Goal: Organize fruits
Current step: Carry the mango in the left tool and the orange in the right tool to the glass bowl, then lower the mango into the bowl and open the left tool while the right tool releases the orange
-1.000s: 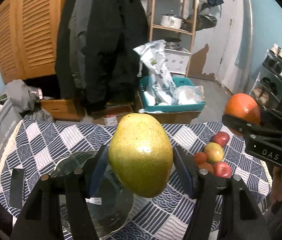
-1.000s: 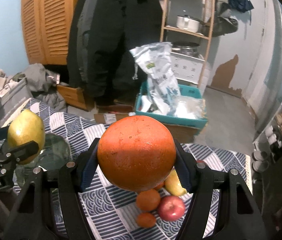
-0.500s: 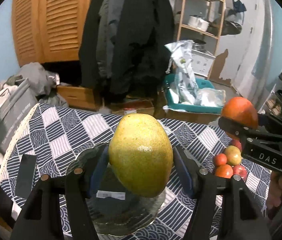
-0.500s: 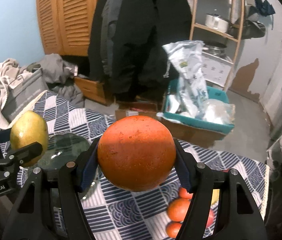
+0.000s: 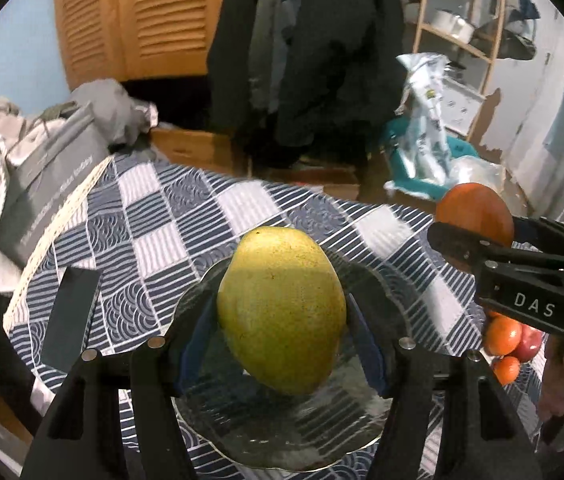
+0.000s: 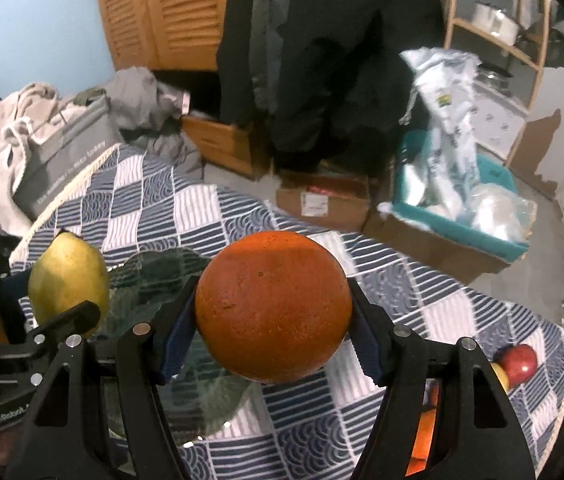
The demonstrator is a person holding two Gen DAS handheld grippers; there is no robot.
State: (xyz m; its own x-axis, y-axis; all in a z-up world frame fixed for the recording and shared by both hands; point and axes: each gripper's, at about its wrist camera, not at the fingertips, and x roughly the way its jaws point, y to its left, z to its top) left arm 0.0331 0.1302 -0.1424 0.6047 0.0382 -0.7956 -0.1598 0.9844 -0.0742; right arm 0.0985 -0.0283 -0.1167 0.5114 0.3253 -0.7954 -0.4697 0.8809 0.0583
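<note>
Glossy glass plate (image 5: 282, 436), cloth tablecloth (image 5: 169, 216)

Dim indoor light, top-lit fruit, heavy fisheye bending, dark corners, background blur.

My right claw (image 6: 273, 316) grips a big round orange fruit (image 6: 273, 307) above the blue-and-white patterned table (image 6: 209, 216). At my left, the left claw (image 6: 47, 312) holds a yellow-green mango (image 6: 67, 280) over a clear glass plate (image 6: 161, 280). A red apple (image 6: 518, 361) lies far right.

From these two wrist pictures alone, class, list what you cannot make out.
- Glass plate centre: left wrist view, hidden behind the mango in the left claw.
- Small fruit pile: right wrist view, mostly behind the right claw holding the orange.
- Grey bag's lettering: blurred.
</note>
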